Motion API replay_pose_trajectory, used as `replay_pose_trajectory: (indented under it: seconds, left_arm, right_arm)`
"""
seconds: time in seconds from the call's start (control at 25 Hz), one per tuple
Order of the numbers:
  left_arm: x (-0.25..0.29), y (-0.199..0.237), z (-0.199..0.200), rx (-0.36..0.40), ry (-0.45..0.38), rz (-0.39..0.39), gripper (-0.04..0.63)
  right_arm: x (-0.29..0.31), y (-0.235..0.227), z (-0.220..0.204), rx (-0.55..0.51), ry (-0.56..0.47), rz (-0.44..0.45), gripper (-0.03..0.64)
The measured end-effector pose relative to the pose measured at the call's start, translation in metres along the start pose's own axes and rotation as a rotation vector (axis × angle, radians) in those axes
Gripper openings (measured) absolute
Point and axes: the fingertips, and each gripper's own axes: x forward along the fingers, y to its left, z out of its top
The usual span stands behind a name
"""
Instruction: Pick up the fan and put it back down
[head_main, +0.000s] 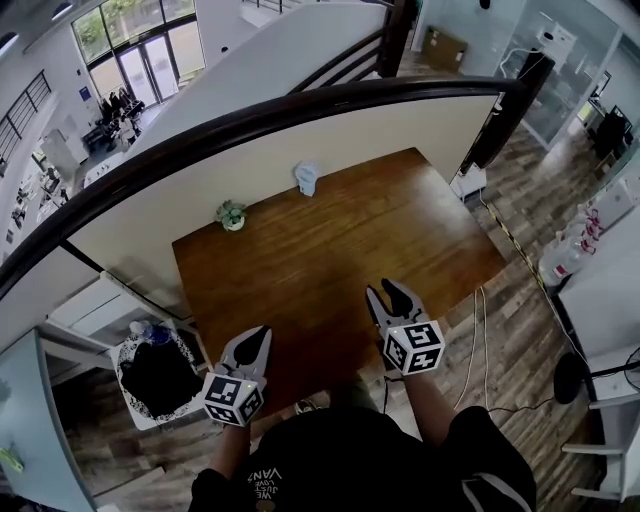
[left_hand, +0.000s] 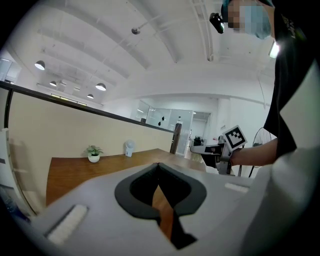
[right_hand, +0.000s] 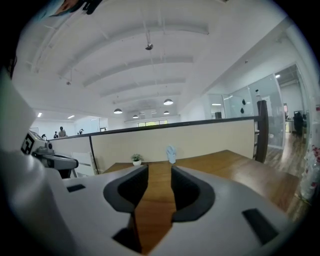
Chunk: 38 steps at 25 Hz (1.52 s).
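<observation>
The fan (head_main: 306, 178) is a small pale blue-white desk fan. It stands upright at the far edge of the brown wooden table (head_main: 330, 250), and it shows too in the left gripper view (left_hand: 129, 147) and the right gripper view (right_hand: 171, 154). Both grippers hover over the table's near edge, far short of the fan. My left gripper (head_main: 262, 332) is shut, its tips meeting (left_hand: 158, 164) with nothing held. My right gripper (head_main: 386, 290) is open, with only bare tabletop seen through the gap between its jaws (right_hand: 160, 172).
A small potted plant (head_main: 231, 215) sits at the table's far left corner, left of the fan. A cream partition with a dark rail (head_main: 300, 110) backs the table. A white bin with a black bag (head_main: 155, 378) stands on the floor at left; cables (head_main: 478, 340) run along the right.
</observation>
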Motion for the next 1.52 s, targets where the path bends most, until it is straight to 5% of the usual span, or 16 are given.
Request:
replay_pose_trajectory:
  seconds: [0.76,1.52]
  left_arm:
    - [-0.015,-0.010,-0.007,0.001,0.001,-0.010,0.012]
    - [-0.015,-0.009,-0.009,0.007,0.023,-0.009,0.012]
  right_arm:
    - [-0.029,0.060,-0.044,0.014,0.100,0.087,0.014]
    - [-0.030,0.060,-0.044,-0.026,0.116,0.091,0.012]
